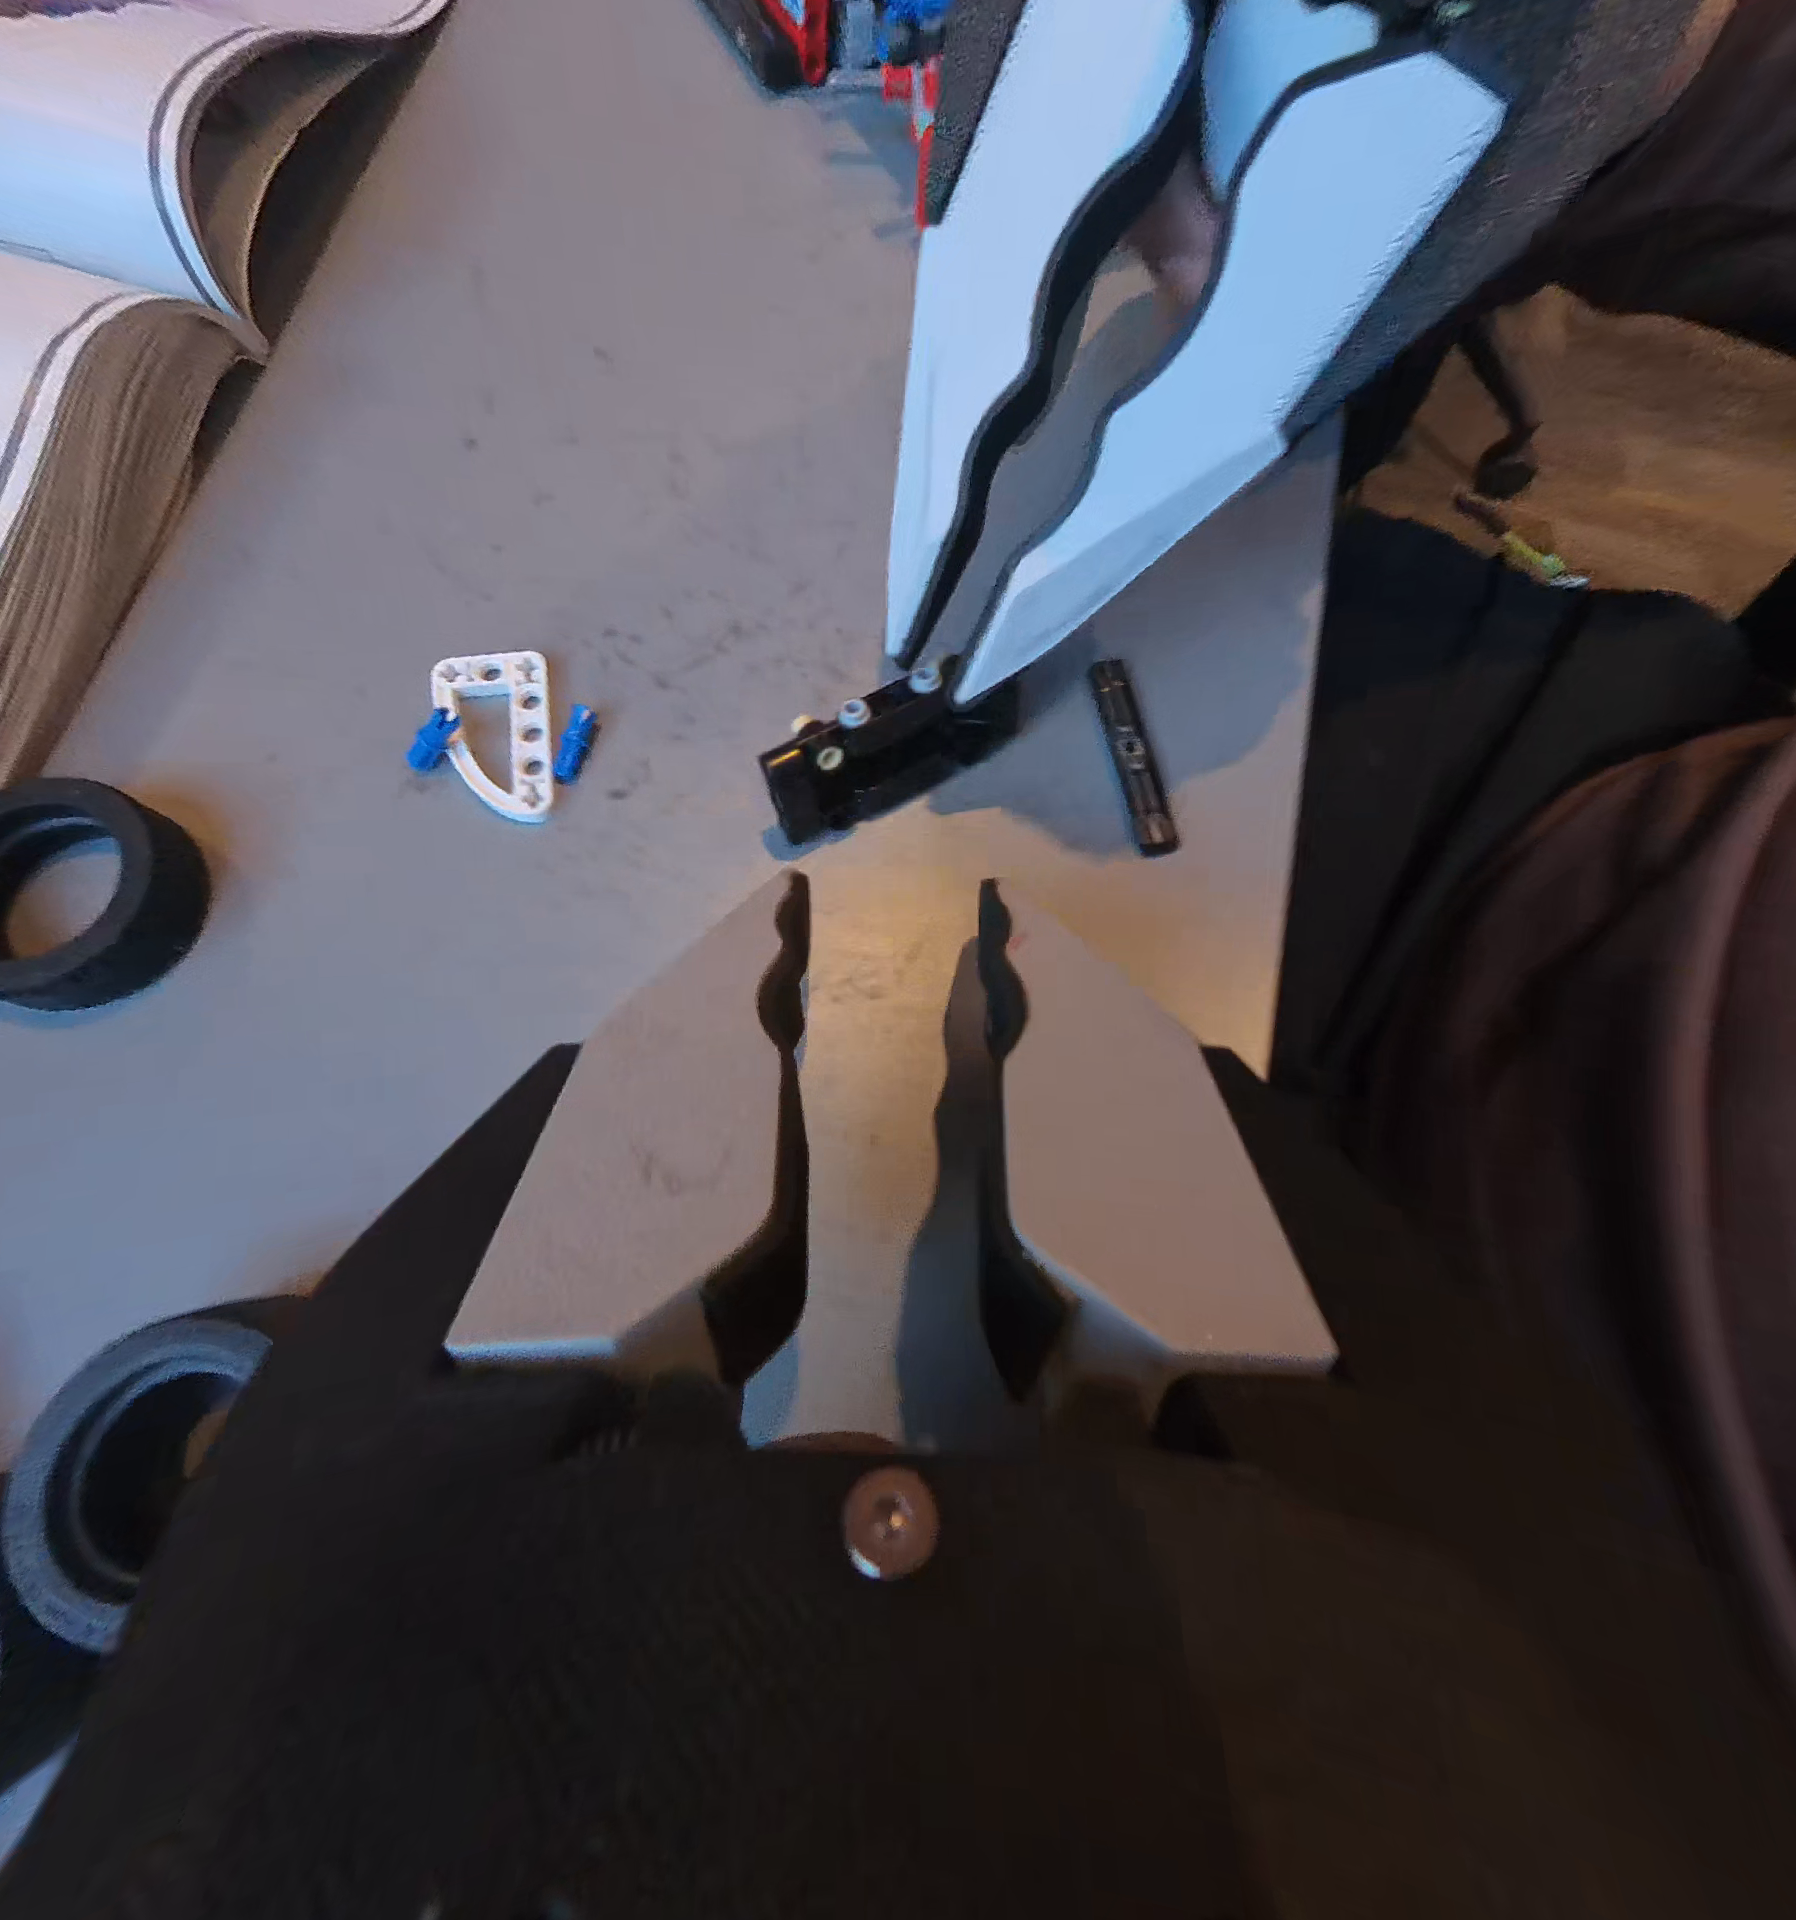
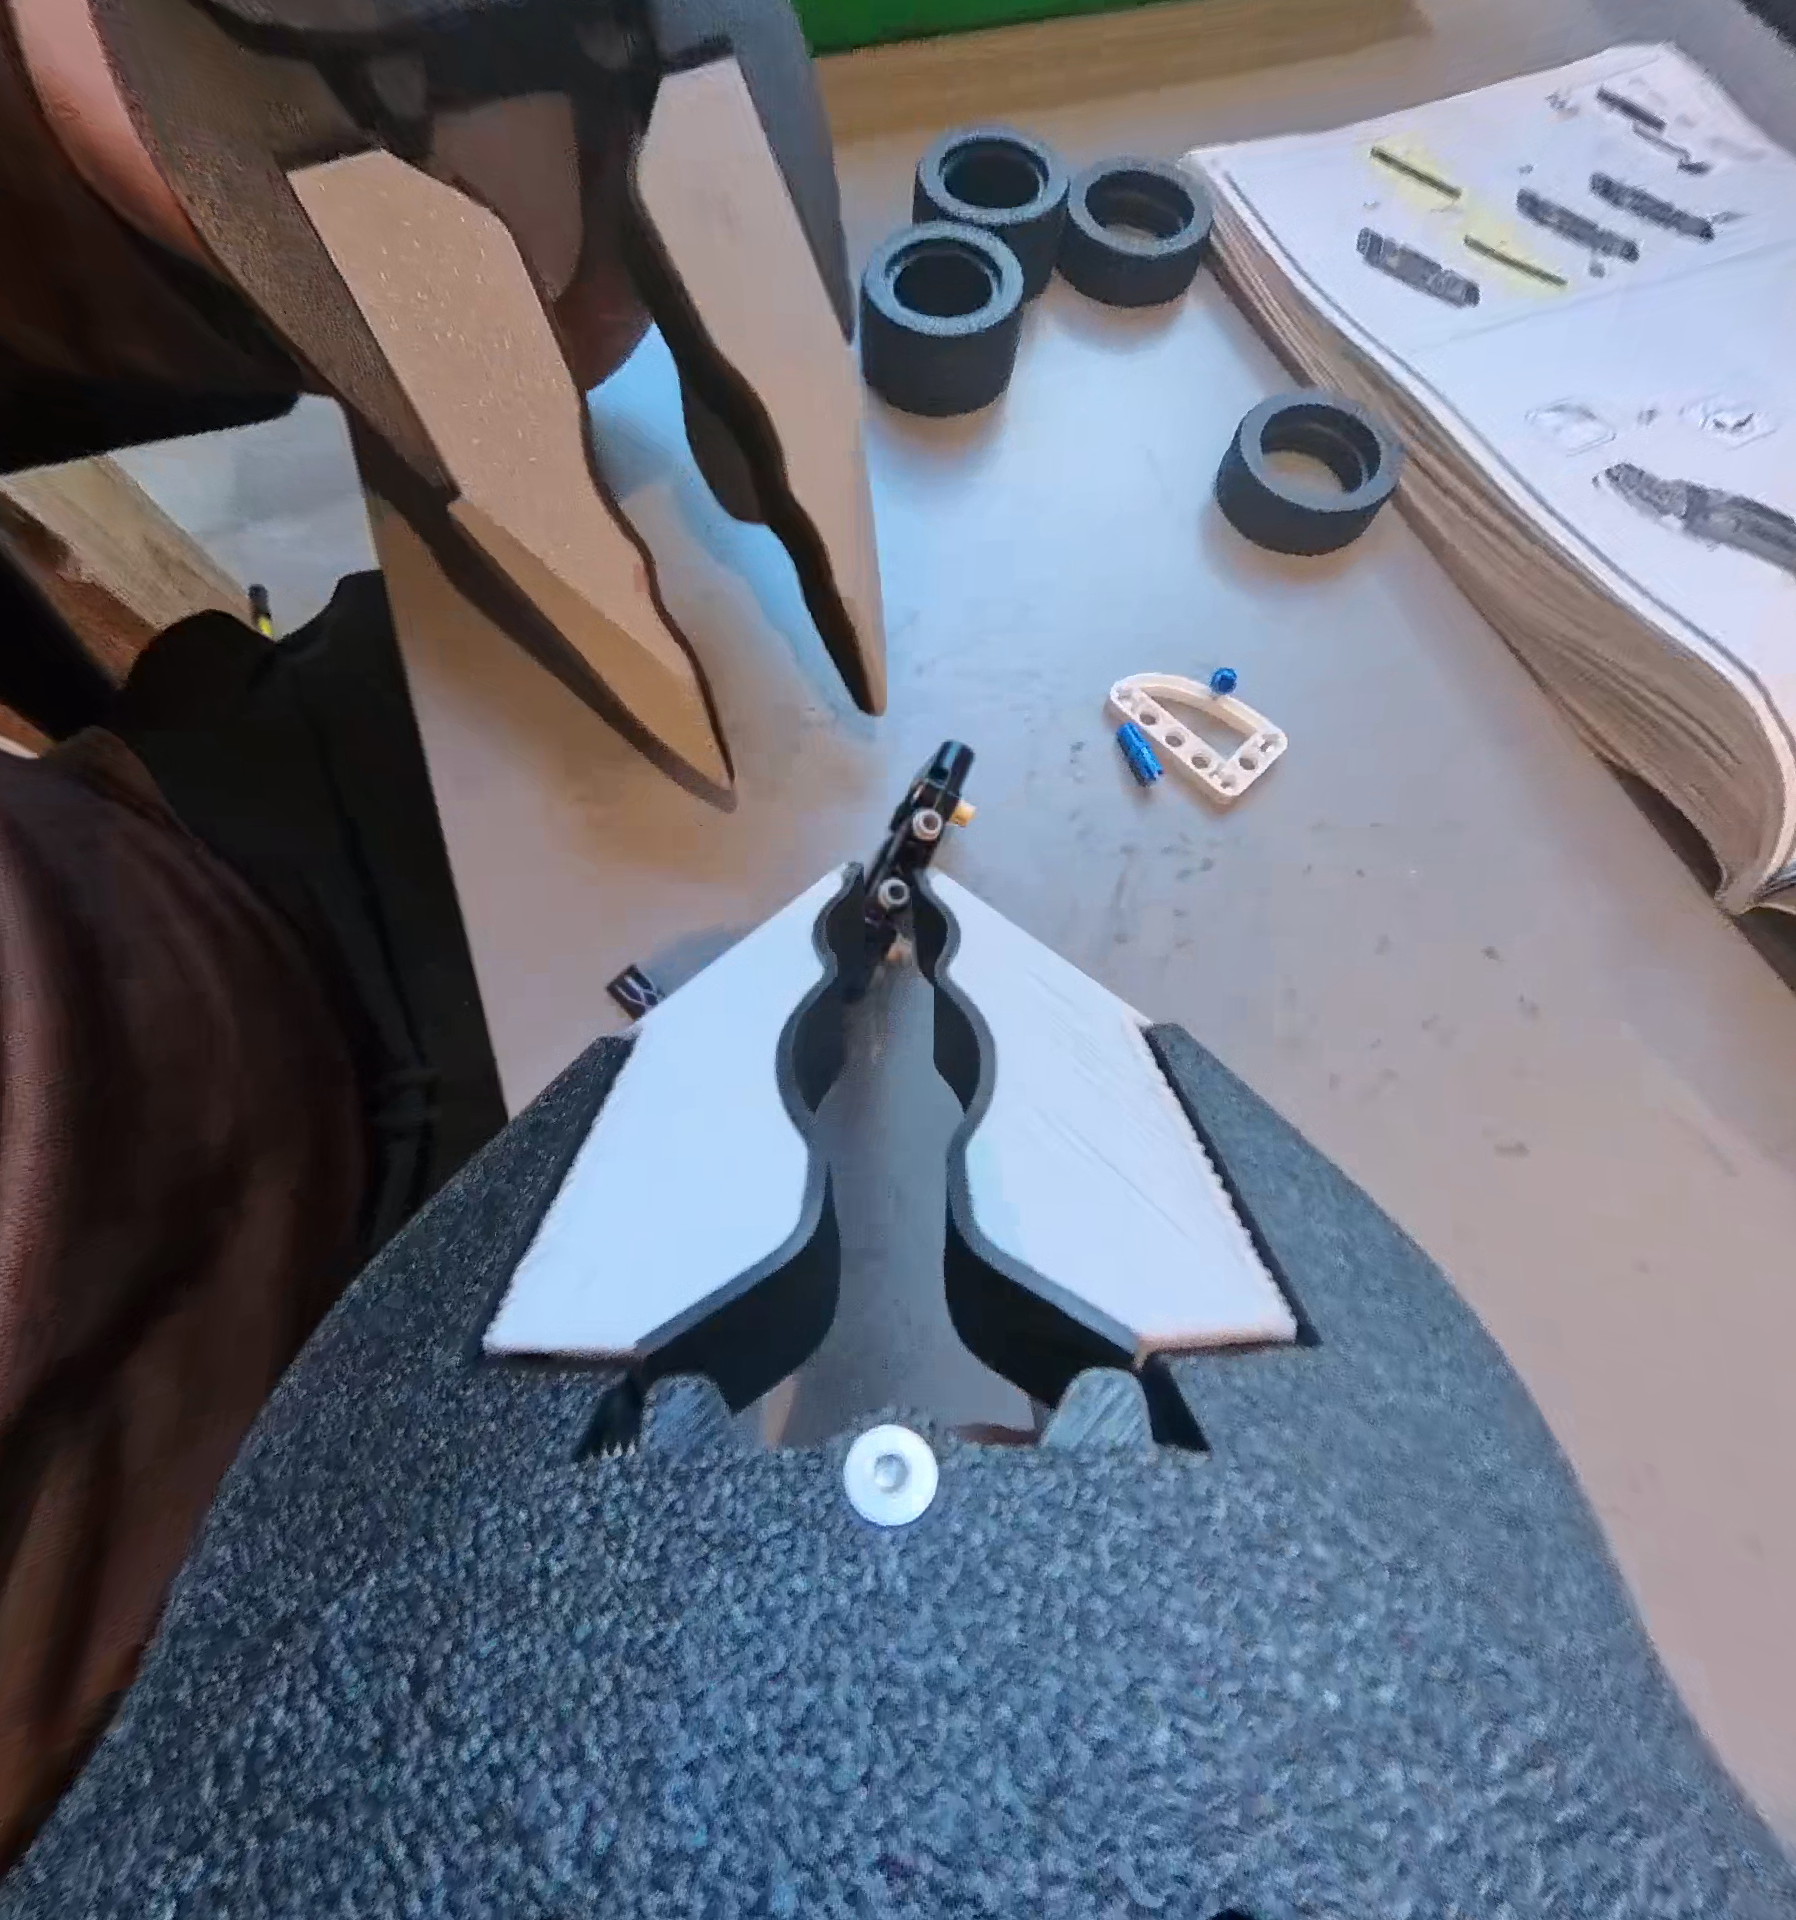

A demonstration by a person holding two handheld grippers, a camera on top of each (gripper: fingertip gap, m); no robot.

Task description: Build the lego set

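My right gripper (image 2: 886, 891) is shut on a small black lego assembly (image 2: 909, 842) with grey and tan pins, at the table surface. In the left wrist view the same gripper (image 1: 935, 681) comes in from the top and pinches the assembly (image 1: 873, 758) at its far end. My left gripper (image 1: 894, 894) is open and empty, just short of the assembly; in the right wrist view it (image 2: 806, 743) hangs at upper left. A white curved lego frame (image 1: 499, 732) lies to the left with two blue pins (image 1: 574, 743) beside it. A black axle (image 1: 1133, 753) lies right of the assembly.
Several black tyres stand on the table (image 2: 941, 317), one (image 1: 58, 894) at the left. An open instruction booklet (image 2: 1600, 416) lies along the right side. The table edge (image 1: 1309, 779) runs close on the right, with a person's dark sleeve (image 1: 1600, 1143) beyond it. Less than 4 cm separates the two grippers' tips.
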